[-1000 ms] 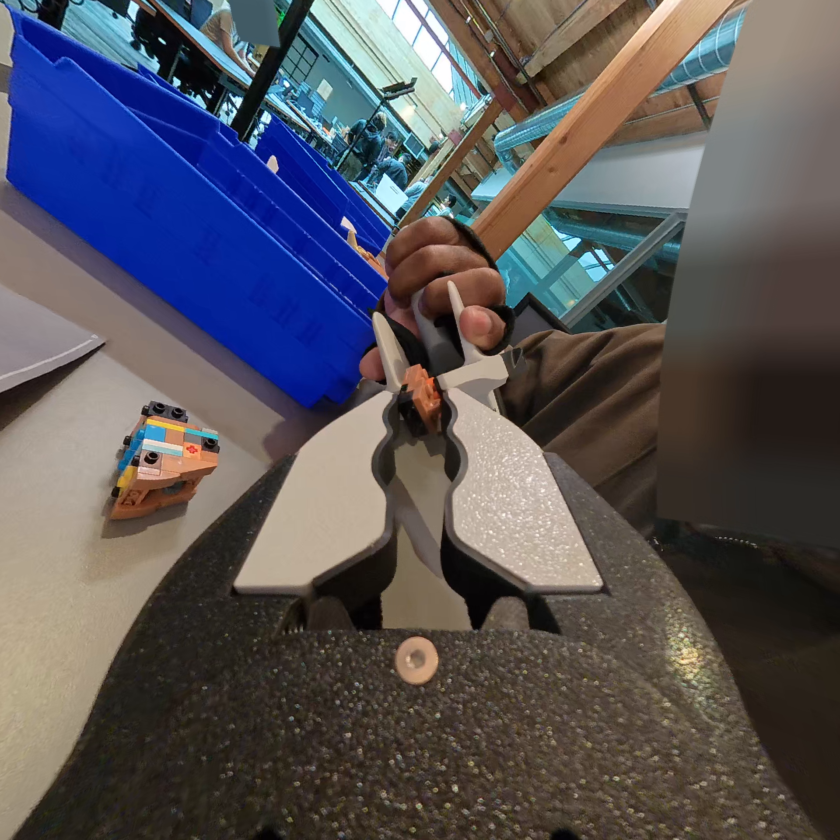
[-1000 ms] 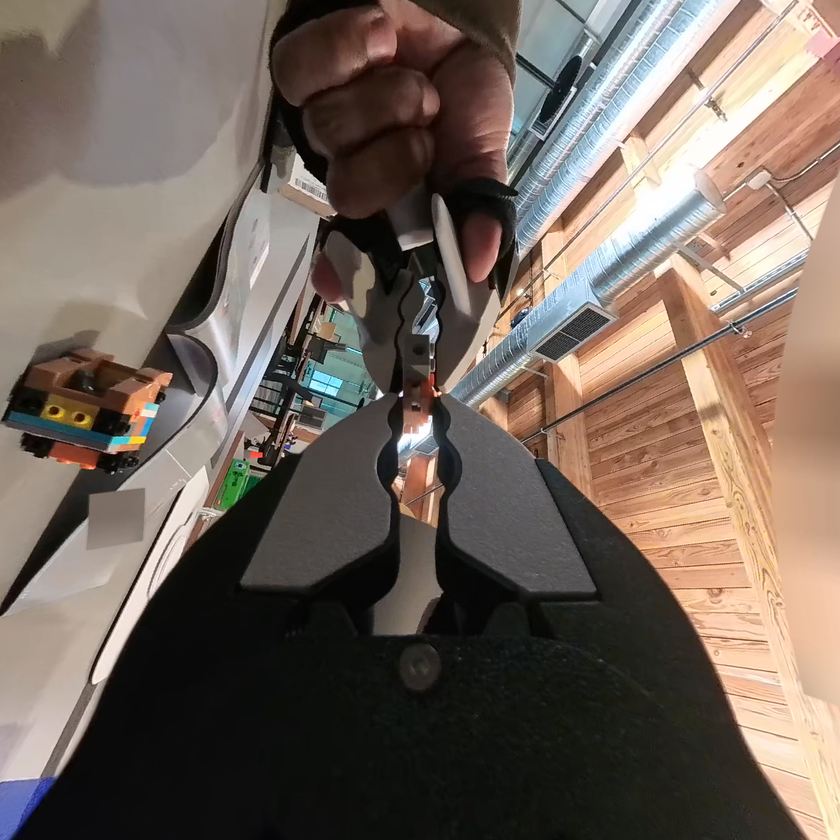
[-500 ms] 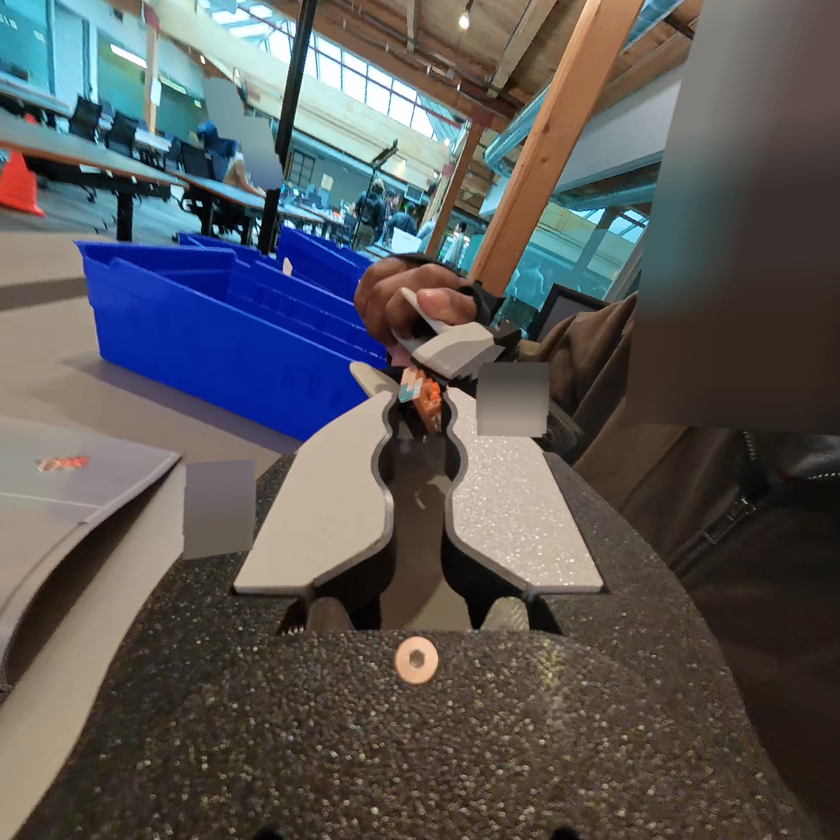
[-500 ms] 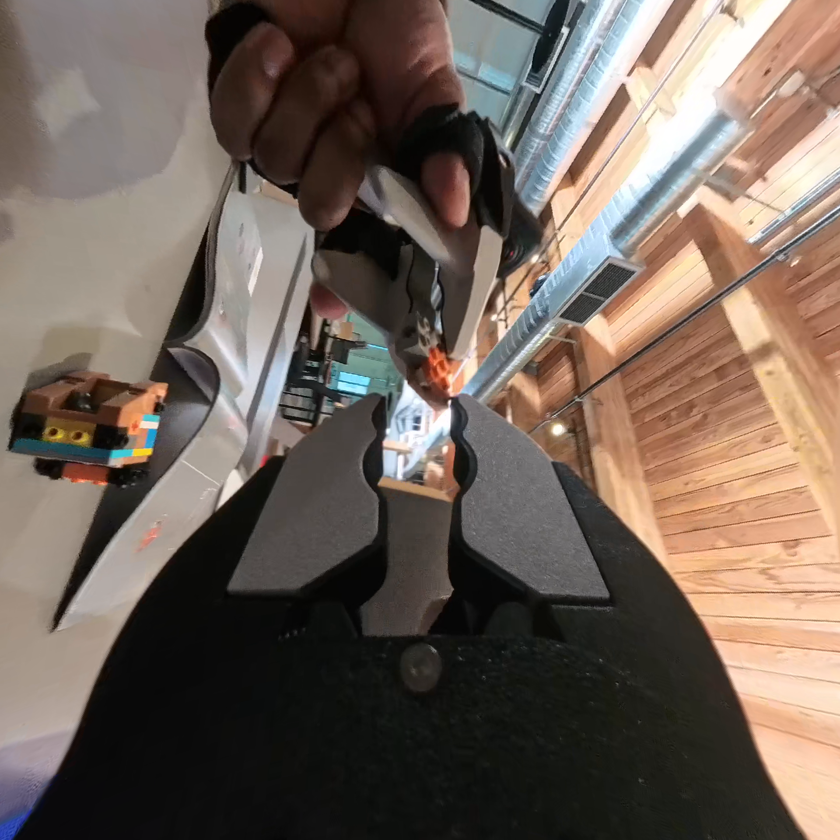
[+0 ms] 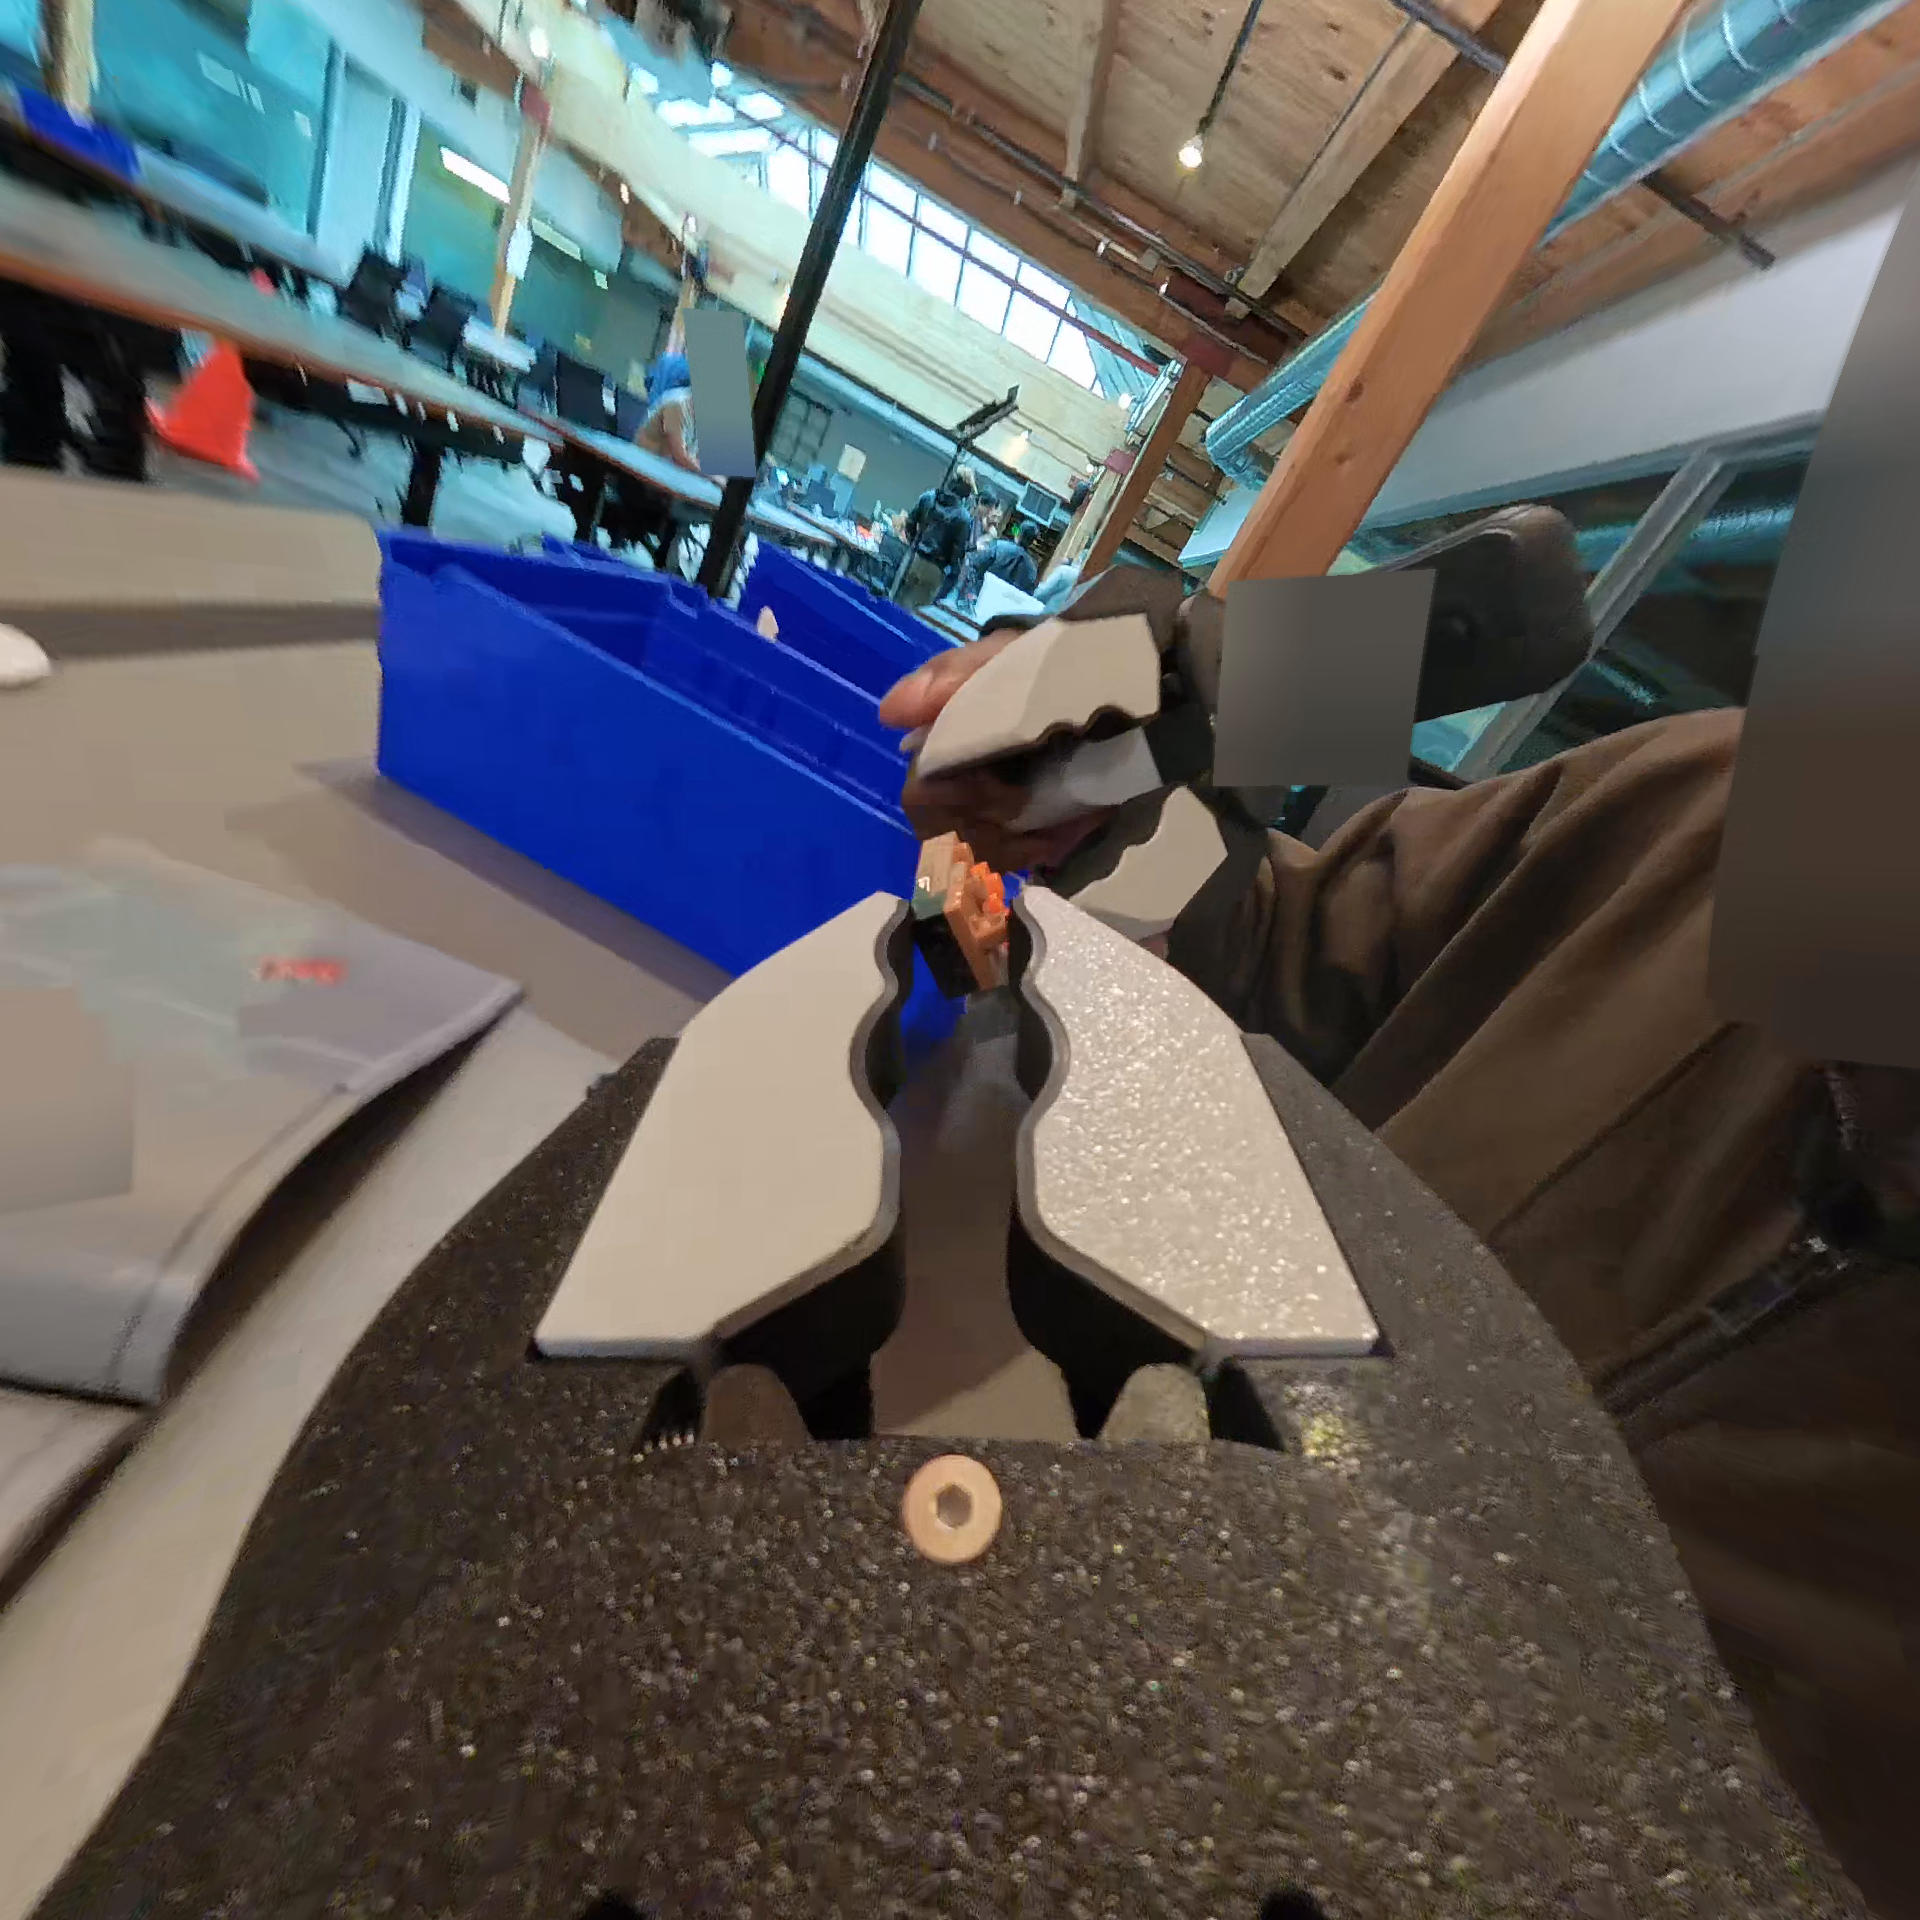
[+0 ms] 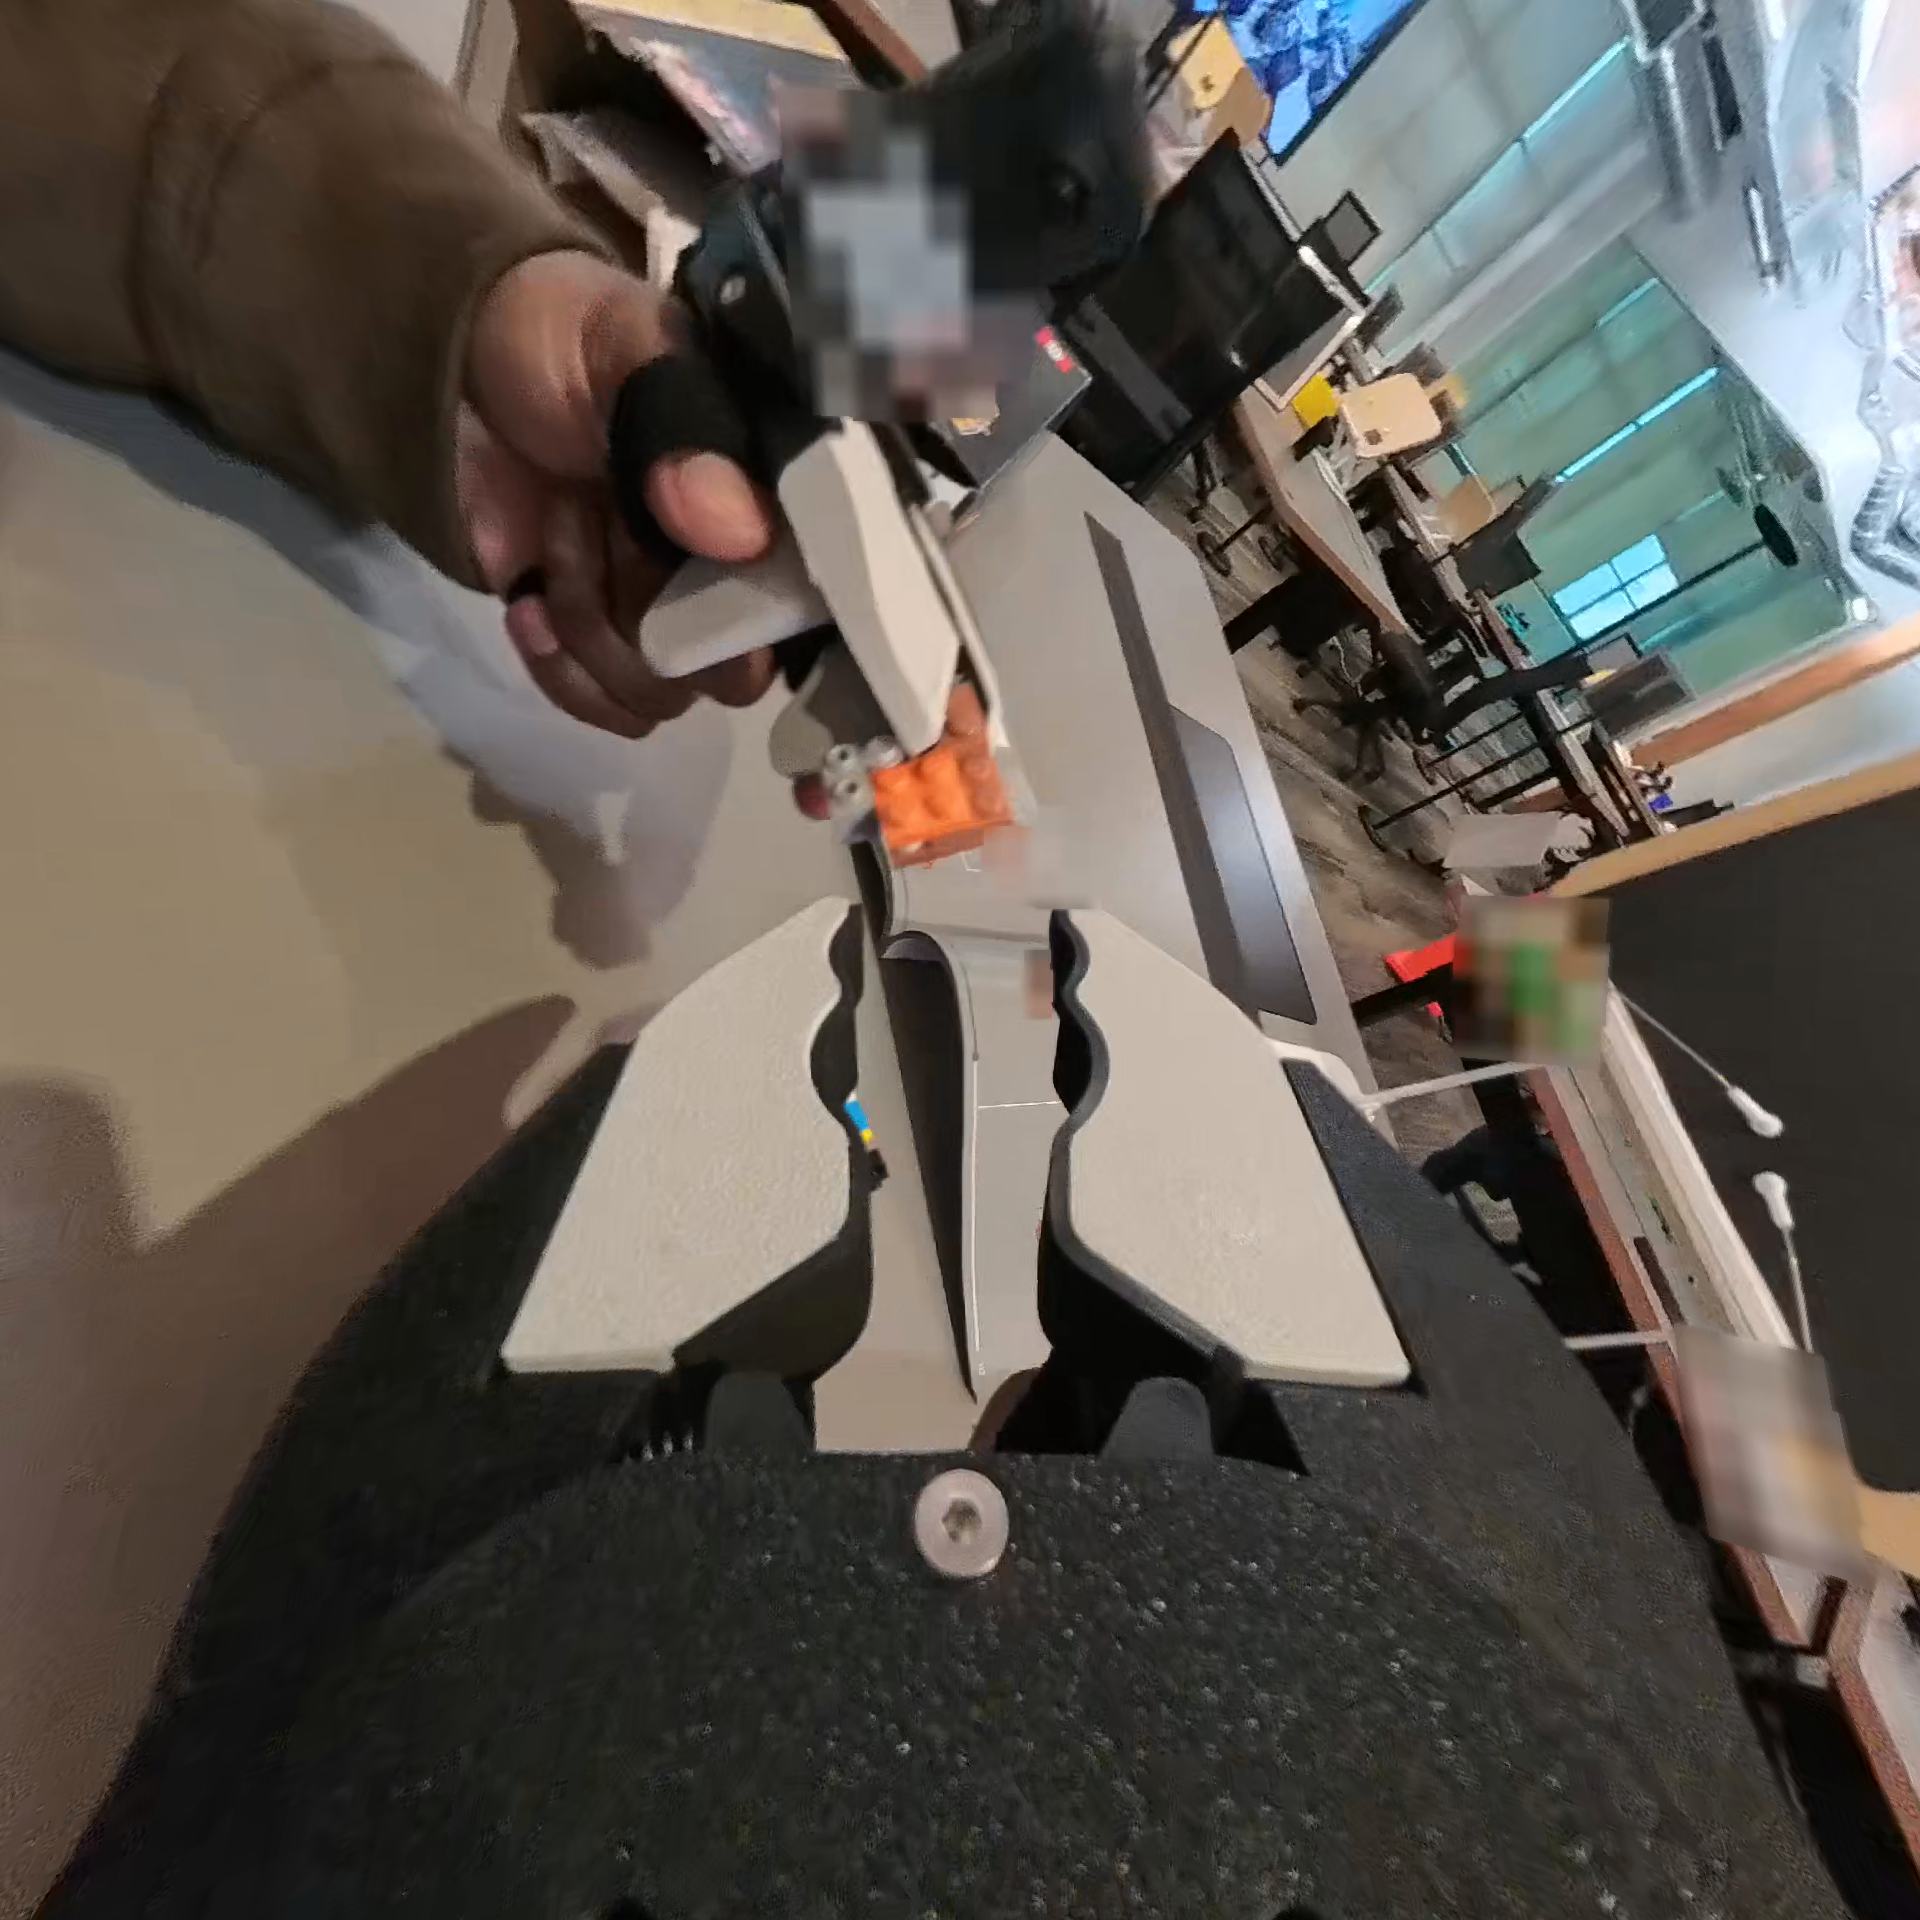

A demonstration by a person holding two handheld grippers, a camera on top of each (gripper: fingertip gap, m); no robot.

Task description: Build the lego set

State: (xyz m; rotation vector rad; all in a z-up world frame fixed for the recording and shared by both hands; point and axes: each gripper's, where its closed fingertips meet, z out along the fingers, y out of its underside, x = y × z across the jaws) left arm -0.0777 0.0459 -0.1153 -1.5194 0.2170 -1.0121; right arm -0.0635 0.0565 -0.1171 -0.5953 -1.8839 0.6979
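Note:
My left gripper (image 5: 958, 914) is shut on a small lego sub-assembly (image 5: 966, 920) of orange, brown and black pieces, held in the air above the grey table (image 5: 156, 1621). The right wrist view shows the same sub-assembly (image 6: 940, 800), orange studs facing me, in the left gripper (image 6: 914, 769). My right gripper (image 6: 951, 920) is open and empty, a short way from it. It also shows in the left wrist view (image 5: 997, 821), held by a hand. A sliver of the built lego model (image 6: 862, 1127) shows between my right fingers.
Blue plastic bins (image 5: 644, 758) stand on the table behind the grippers. A grey booklet (image 5: 208, 1039) lies at the left, and shows in the right wrist view (image 6: 1101, 675) too. The table's edge (image 6: 1662, 1195) runs along the right, with cables beside it. My two grippers' fingertips are within a few centimetres of each other.
My right gripper has let go of the sub-assembly, opened and drawn back. My left gripper still holds it. Both cameras have swung, and the lego model has left the left wrist view.

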